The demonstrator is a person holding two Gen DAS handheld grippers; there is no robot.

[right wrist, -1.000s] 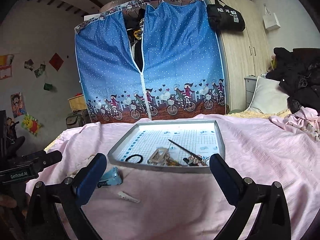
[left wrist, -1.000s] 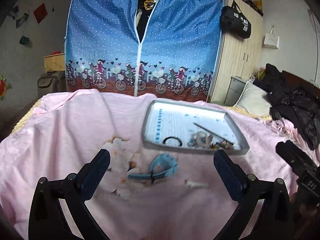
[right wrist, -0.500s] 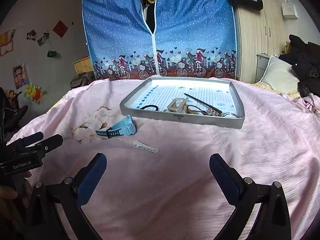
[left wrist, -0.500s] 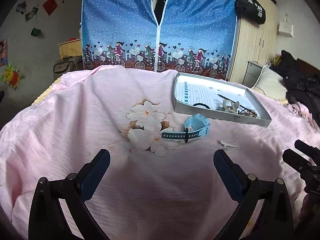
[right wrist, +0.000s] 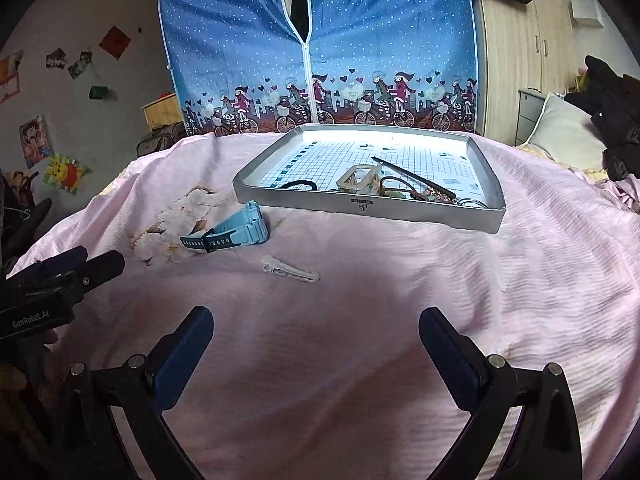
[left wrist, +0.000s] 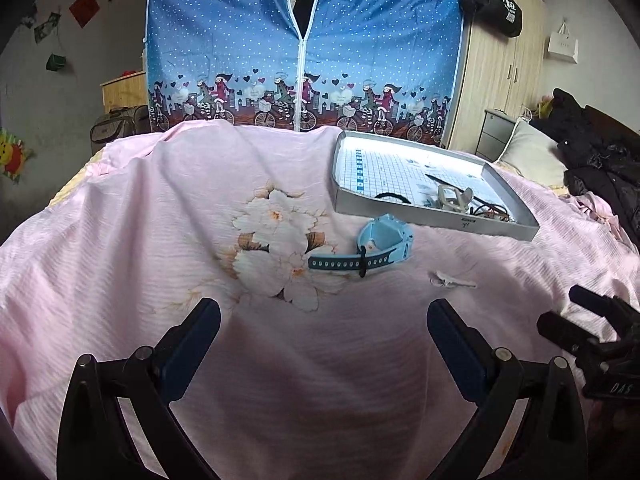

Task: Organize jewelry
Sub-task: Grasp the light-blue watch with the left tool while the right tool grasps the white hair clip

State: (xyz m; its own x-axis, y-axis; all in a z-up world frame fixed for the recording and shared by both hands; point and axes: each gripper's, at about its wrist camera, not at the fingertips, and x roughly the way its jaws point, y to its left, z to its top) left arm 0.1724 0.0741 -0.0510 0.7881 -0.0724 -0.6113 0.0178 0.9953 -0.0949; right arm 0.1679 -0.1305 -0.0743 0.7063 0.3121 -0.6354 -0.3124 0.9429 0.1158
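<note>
While both grippers [left wrist: 323,334] [right wrist: 316,338] gape empty, watch [right wrist: 236,232] and clip [right wrist: 290,270] lie before the tray [right wrist: 360,210].

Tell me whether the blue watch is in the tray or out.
Out. The blue watch lies on the pink bedspread, just before the tray.

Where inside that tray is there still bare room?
The tray's far half and left strip are bare grid. Its near edge is crowded: black hair tie, clear hair claw, dark hair stick, trinkets at the right corner.

watch [right wrist: 234,232] left of clip [right wrist: 291,269] | tray [right wrist: 360,209] behind both, on bedspread [right wrist: 400,300]
</note>
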